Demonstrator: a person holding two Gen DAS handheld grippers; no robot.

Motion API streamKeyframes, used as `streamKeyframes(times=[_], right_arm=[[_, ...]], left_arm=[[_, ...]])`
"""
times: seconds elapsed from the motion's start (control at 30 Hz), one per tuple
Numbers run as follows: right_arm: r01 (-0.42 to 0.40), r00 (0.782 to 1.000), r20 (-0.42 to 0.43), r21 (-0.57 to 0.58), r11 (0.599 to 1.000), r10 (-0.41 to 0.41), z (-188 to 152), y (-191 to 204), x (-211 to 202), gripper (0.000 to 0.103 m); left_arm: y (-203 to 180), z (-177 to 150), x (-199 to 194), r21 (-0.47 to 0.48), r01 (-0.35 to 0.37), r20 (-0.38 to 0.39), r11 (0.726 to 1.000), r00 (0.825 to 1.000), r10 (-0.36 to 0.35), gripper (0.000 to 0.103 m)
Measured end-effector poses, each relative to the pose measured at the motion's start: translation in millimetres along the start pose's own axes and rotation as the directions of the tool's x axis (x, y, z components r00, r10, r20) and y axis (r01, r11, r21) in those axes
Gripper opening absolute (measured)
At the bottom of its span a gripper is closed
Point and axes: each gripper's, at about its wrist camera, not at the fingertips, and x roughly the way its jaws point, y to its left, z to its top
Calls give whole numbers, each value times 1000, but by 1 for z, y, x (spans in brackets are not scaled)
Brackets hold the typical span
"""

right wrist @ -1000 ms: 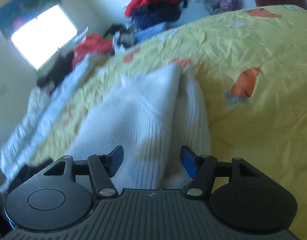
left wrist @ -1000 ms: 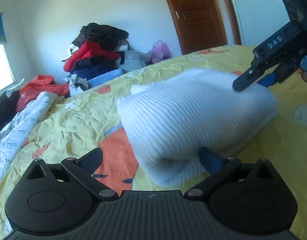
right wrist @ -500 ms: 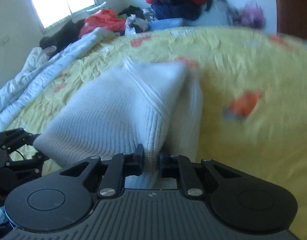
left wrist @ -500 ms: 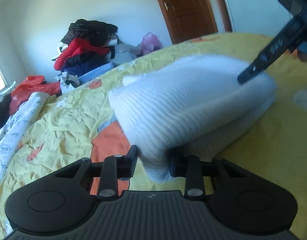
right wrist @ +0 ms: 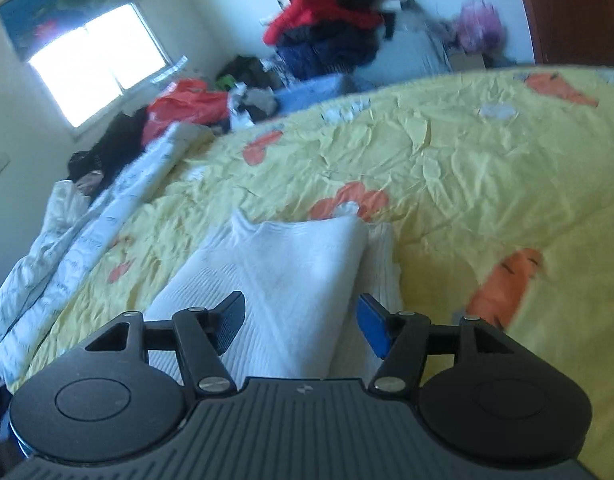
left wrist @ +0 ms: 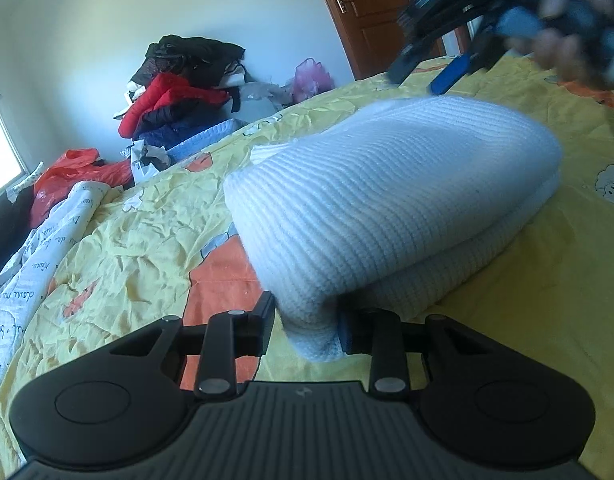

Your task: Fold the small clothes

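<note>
White knit (left wrist: 387, 200) between left gripper (left wrist: 307, 320) pads

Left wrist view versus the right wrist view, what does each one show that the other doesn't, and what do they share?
Only the left wrist view shows the left tongs pinched on a corner of the white knit, the right tongs above its far end with the hand holding them, and the door handle.

Only the right wrist view shows the right tongs opening, pads clear of the knit, plus the window.

Both show the knit folded on the yellow sheet, the clothes pile and the white quilt.
</note>
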Motion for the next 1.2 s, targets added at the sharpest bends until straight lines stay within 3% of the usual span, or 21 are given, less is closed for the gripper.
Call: streamKeyframes(times=[0.03, 0.07, 0.1, 0.17, 0.23, 0.3, 0.4, 0.5, 0.57, 0.67, 0.73, 0.8, 0.87, 0.9, 1.0, 1.07, 1.1, 1.2], right_arm=[[9, 1000, -27, 9, 1000, -9, 4, -2, 13, 67], [21, 997, -71, 13, 1000, -20, 6, -3, 30, 59], [17, 994, -108, 7, 1000, -16, 7, -3, 44, 37], [0, 995, -99, -21, 1000, -2, 13, 1, 49, 14], [-1, 999, -39, -55, 998, -1, 18, 2, 37, 13], [43, 996, -78, -5, 999, -43, 9, -20, 51, 13], [30, 999, -23, 5, 1000, -30, -4, -22, 43, 14], [95, 995, 15, -60, 994, -95, -6, -9, 32, 40], [117, 992, 41, -38, 992, -115, -3, -6, 15, 46], [106, 986, 135, -28, 994, -101, 0, 8, -16, 55], [66, 983, 171, -28, 997, -60, 7, 14, -21, 64], [19, 982, 186, -24, 1000, -14, 16, 24, -14, 69], [-1, 984, 178, -20, 1000, 5, 23, 35, 4, 69], [-8, 987, 163, -7, 1000, 9, 27, 37, 16, 69], [30, 996, 83, -18, 999, -29, 33, 43, 56, 67], [150, 989, 16, -88, 985, -149, 25, 38, 80, 62], [184, 983, 9, -137, 973, -185, 17, 30, 91, 58], [136, 991, 30, -98, 986, -134, 16, 18, 90, 55]], left_arm=[[0, 0, 0, -3, 1, -1, 1000, 1000, -1, 31], [1, 0, 0, -8, 3, -2, 1000, 1000, -3, 31], [1, 0, 0, -12, 5, -3, 1000, 1000, -5, 31], [3, 1, 0, -19, 12, -6, 1000, 1000, -12, 31], [5, 1, 1, -40, 22, -9, 999, 1000, -22, 31], [5, 2, 5, -55, 29, -12, 998, 999, -30, 31], [3, 0, 11, -54, 17, -22, 998, 1000, -18, 31], [3, -1, 0, -14, 26, -1, 1000, 1000, -26, 32], [8, -3, -21, 32, 76, 31, 997, 997, -77, 32], [35, -1, -58, 29, 190, 106, 981, 976, -192, 33], [56, 15, -65, -58, 223, 149, 973, 966, -213, 43], [69, 37, -53, -169, 182, 180, 969, 972, -151, 83], [66, 59, -27, -230, 81, 188, 970, 982, -37, 85], [60, 70, -10, -233, 59, 168, 971, 986, -19, 85], [35, 90, 35, -225, 59, 93, 973, 995, -38, 84], [19, 90, 66, -210, 73, 13, 975, 997, -72, 84], [15, 85, 72, -225, 75, 20, 971, 997, -73, 84], [15, 81, 73, -247, 60, 32, 967, 998, -54, 84]])
